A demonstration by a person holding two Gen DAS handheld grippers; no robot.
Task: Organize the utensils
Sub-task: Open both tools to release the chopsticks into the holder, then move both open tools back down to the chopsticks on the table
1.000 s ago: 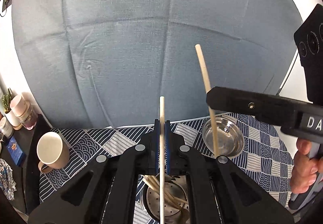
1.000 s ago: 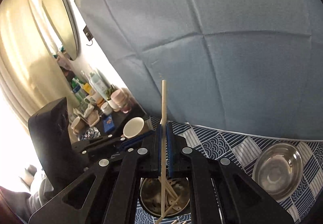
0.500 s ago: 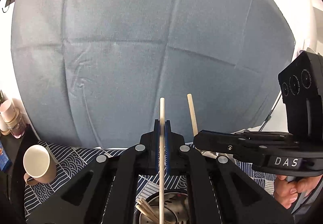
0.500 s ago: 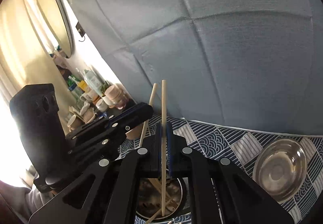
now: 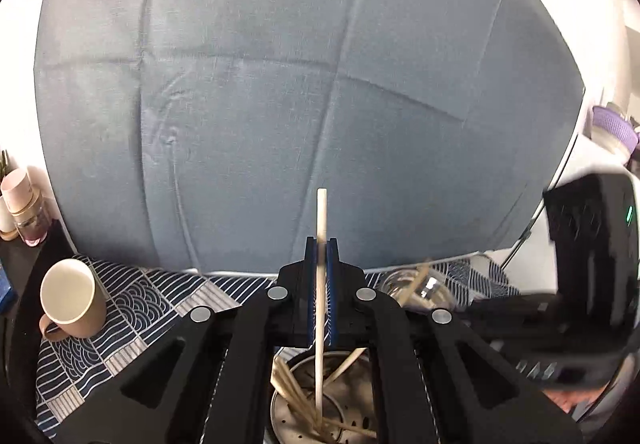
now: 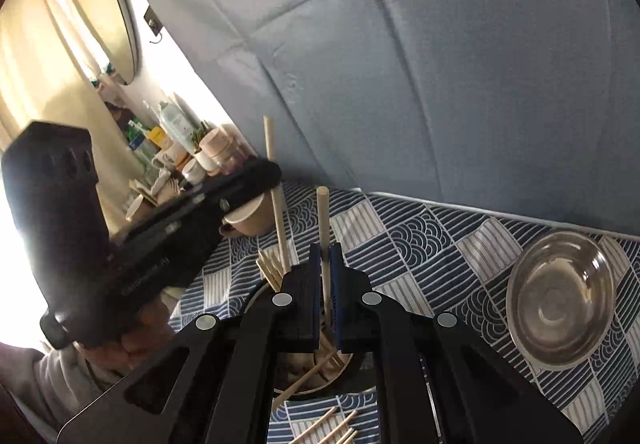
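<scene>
Right tool (image 6: 325, 276) lowered, jaws just easing off chopstick (image 6: 322, 219) over holder (image 6: 256, 294), left tool (image 5: 321, 268) clamping its stick (image 5: 321, 211).

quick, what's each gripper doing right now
left gripper: closed on a chopstick, upright over the metal holder.
right gripper: fingers slightly apart, a second chopstick standing loose between them.

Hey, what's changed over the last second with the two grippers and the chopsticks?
The right gripper came down over the holder, and its jaws have just been opening: the chopstick between them has slid lower, its foot in the holder. The left gripper stays shut on the other chopstick. Cup and bowl have not moved.
</scene>
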